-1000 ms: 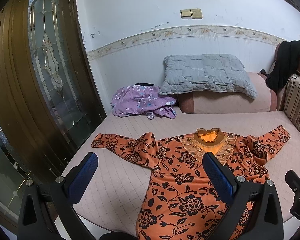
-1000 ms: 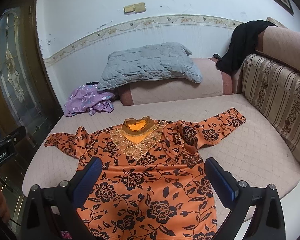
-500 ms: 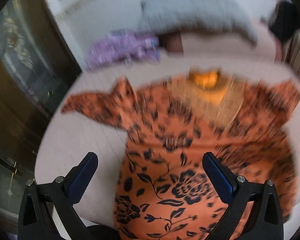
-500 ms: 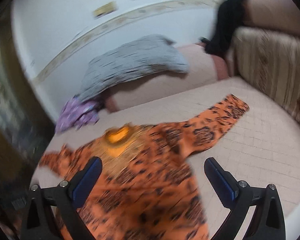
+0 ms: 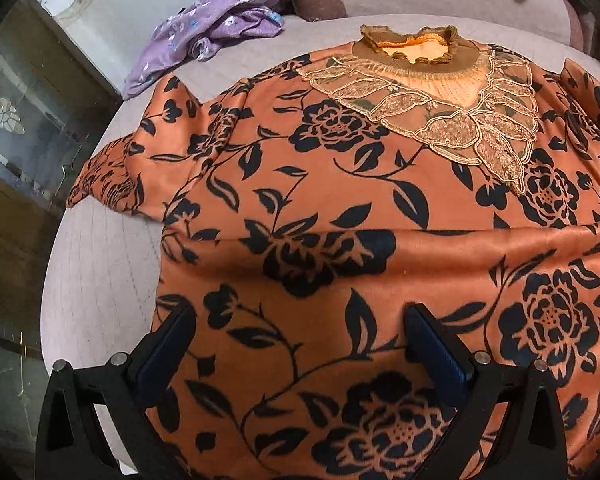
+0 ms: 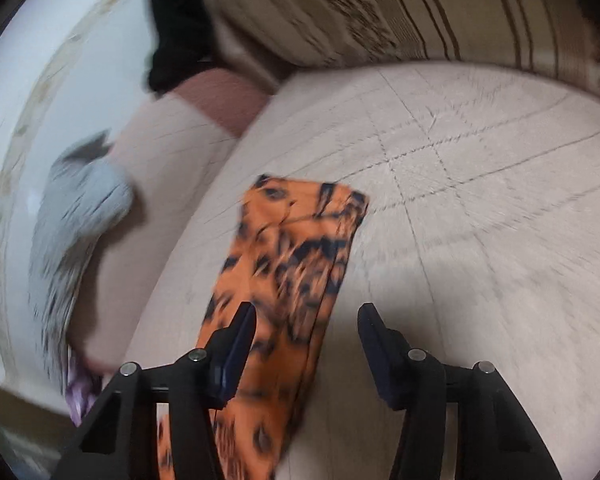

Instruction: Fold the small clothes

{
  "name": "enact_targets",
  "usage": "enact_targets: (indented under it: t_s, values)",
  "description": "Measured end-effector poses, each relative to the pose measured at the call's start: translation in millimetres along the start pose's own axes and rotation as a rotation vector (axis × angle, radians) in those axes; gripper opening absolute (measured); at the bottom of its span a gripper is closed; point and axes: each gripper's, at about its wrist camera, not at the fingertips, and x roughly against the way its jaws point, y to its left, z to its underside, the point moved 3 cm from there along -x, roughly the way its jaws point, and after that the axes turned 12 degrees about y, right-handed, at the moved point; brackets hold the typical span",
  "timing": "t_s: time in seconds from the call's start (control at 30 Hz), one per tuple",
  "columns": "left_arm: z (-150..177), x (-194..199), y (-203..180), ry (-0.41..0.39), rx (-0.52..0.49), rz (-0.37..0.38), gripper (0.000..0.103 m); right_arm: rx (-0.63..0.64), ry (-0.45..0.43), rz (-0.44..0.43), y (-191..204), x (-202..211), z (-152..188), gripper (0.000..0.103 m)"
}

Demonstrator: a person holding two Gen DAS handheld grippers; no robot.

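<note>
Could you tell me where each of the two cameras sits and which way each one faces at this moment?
Left wrist: sits on the left tongs, close above the orange floral blouse, facing its lace collar and the purple garment; both open fingers show.
Right wrist: sits on the right tongs, facing the blouse's sleeve lying on the pink mattress; blurred, both open fingers show.
Shared: the same blouse, mattress and purple garment.

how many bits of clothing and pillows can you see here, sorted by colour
orange floral top: 1
purple flowered garment: 1
black garment: 1
grey pillow: 1
total: 4
</note>
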Motion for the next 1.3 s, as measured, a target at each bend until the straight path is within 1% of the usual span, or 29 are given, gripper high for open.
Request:
enact_targets:
  t_s: [0.07,0.13,0.17,0.2,0.23,0.27,0.3,0.37,0.43,0.47,0.5,0.53,0.57,0.63,0.67,0.7,0.77,0.83,0.87,0.97,1.0,1.03,1.07,1.1,1.13,1.17,1.23,1.27,1.3]
  values:
    - [2.8,-3.0,3.1,-0.003,0.033,0.038,0.103,-0.008,-0.027,0.027,-3.8,-11.9,-14.6,0.056]
    - [3.6,-9.5,11.9,0.0,0.089,0.097,0.103,-0.002,-0.055,0.084,-3.8,-21.9,-26.4,0.041]
    - [5.6,-12.6,16.8,0.007,0.129,0.138,0.103,0.002,-0.057,0.117,-3.9,-27.5,-34.2,0.029]
    - [8.2,-14.7,21.2,0.006,0.167,0.177,0.103,0.016,-0.058,0.126,-3.9,-31.5,-43.1,0.018]
    - [9.1,-14.0,20.7,-0.003,0.168,0.175,0.103,0.031,-0.052,0.127,-2.7,-35.5,-44.0,0.011]
    - [9.0,-12.3,17.2,-0.008,0.153,0.152,0.103,0.036,-0.042,0.115,-2.5,-37.6,-43.9,0.009]
    - [9.1,-11.2,16.0,-0.008,0.152,0.145,0.103,0.033,-0.04,0.103,-2.0,-37.2,-41.0,0.008]
    - [7.1,-11.4,16.5,0.023,0.163,0.156,0.103,0.037,-0.054,0.03,2.8,-26.1,-33.4,0.008]
    - [-1.8,-15.3,20.7,0.09,0.146,0.18,0.103,0.063,-0.073,-0.055,16.5,-6.5,-22.1,0.008]
    - [-4.3,-14.9,21.1,0.123,0.132,0.183,0.103,0.078,-0.069,-0.092,23.3,2.2,-12.3,0.008]
    - [-6.3,-12.6,22.5,0.139,0.124,0.178,0.103,0.098,-0.063,-0.136,32.3,14.0,-5.0,0.008]
    - [-5.4,-7.4,24.2,0.139,0.118,0.163,0.103,0.128,-0.055,-0.179,44.4,30.4,8.1,0.008]
    - [-3.0,0.6,26.9,0.116,0.114,0.148,0.103,0.154,-0.046,-0.212,54.5,41.4,18.3,0.008]
    - [2.3,17.4,35.1,0.068,0.112,0.14,0.103,0.209,-0.01,-0.285,78.8,62.9,43.7,0.008]
    - [6.5,23.9,38.6,0.05,0.111,0.137,0.103,0.239,0.015,-0.321,94.1,74.2,64.7,0.008]
    - [12.2,32.1,44.2,0.028,0.11,0.135,0.103,0.263,0.034,-0.348,106.4,80.1,78.0,0.008]
    - [23.2,45.2,58.0,-0.004,0.112,0.133,0.103,0.315,0.084,-0.407,138.9,89.8,117.8,0.008]
    - [33.7,50.9,76.0,-0.026,0.122,0.135,0.103,0.342,0.13,-0.45,163.1,89.6,152.9,0.008]
    - [40.4,55.6,85.9,-0.038,0.132,0.139,0.103,0.354,0.163,-0.474,179.3,85.6,177.4,0.008]
    - [45.7,55.7,113.4,-0.066,0.17,0.152,0.103,0.383,0.248,-0.506,218.5,57.6,241.6,0.008]
    - [47.7,55.9,123.6,-0.076,0.185,0.159,0.103,0.38,0.271,-0.512,222.8,54.0,264.2,0.008]
    - [47.8,55.8,130.5,-0.082,0.195,0.162,0.103,0.359,0.314,-0.527,232.6,43.3,296.7,0.008]
    - [49.2,58.1,139.7,-0.09,0.208,0.167,0.103,0.343,0.339,-0.533,237.3,31.0,313.2,0.008]
    - [49.1,58.5,143.7,-0.094,0.214,0.169,0.103,0.336,0.359,-0.533,243.5,17.5,332.7,0.01]
    - [49.2,59.7,149.0,-0.098,0.221,0.172,0.103,0.34,0.369,-0.532,246.6,8.9,344.3,0.011]
    - [48.9,60.5,151.8,-0.101,0.225,0.175,0.103,0.347,0.392,-0.533,248.9,0.1,365.4,0.012]
    - [46.8,61.3,157.3,-0.109,0.233,0.185,0.103,0.355,0.469,-0.519,252.3,-15.2,392.8,0.024]
    - [44.2,61.1,158.2,-0.109,0.235,0.197,0.103,0.353,0.512,-0.511,252.2,-20.4,399.3,0.045]
    - [42.5,60.8,158.4,-0.108,0.235,0.21,0.103,0.348,0.551,-0.509,248.8,-18.9,410.3,0.078]
